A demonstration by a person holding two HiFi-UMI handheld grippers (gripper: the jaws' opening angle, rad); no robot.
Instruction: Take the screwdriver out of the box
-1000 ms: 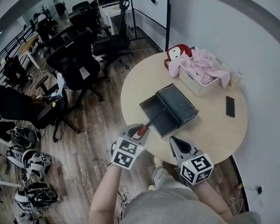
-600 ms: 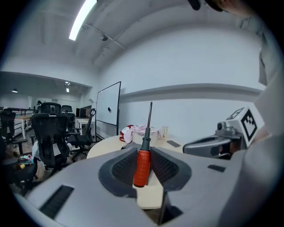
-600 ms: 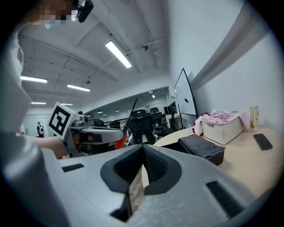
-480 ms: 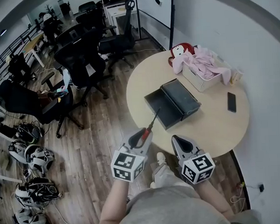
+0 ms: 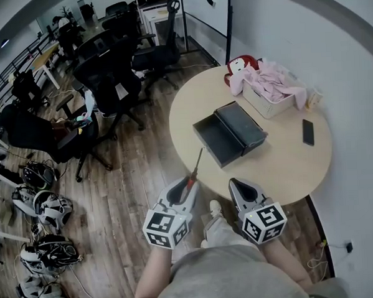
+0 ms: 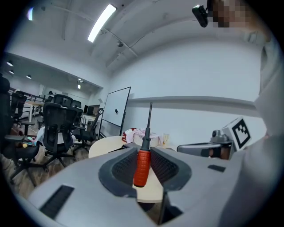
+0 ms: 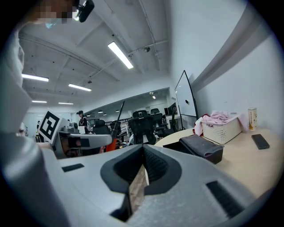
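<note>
My left gripper (image 5: 184, 190) is shut on a screwdriver (image 5: 193, 173) with a red handle (image 6: 142, 163) and a thin dark shaft (image 6: 149, 116) that points up and forward. It hangs off the table's near left edge, clear of the dark open box (image 5: 229, 132), which stands on the round table (image 5: 281, 168) with its lid folded back. My right gripper (image 5: 237, 187) is shut with nothing between its jaws, at the table's near edge, to the right of the left one. In the right gripper view the box (image 7: 199, 147) lies ahead to the right.
A white basket (image 5: 268, 103) with pink cloth and a red plush toy (image 5: 237, 66) stand at the table's far side. A black phone (image 5: 308, 132) lies at the right. Office chairs (image 5: 108, 81) crowd the wooden floor at the left; helmets (image 5: 43, 212) lie on it.
My left gripper has drawn back from the box toward me and up, carrying the screwdriver off the table's edge, and has rolled. The right gripper has pulled back a little.
</note>
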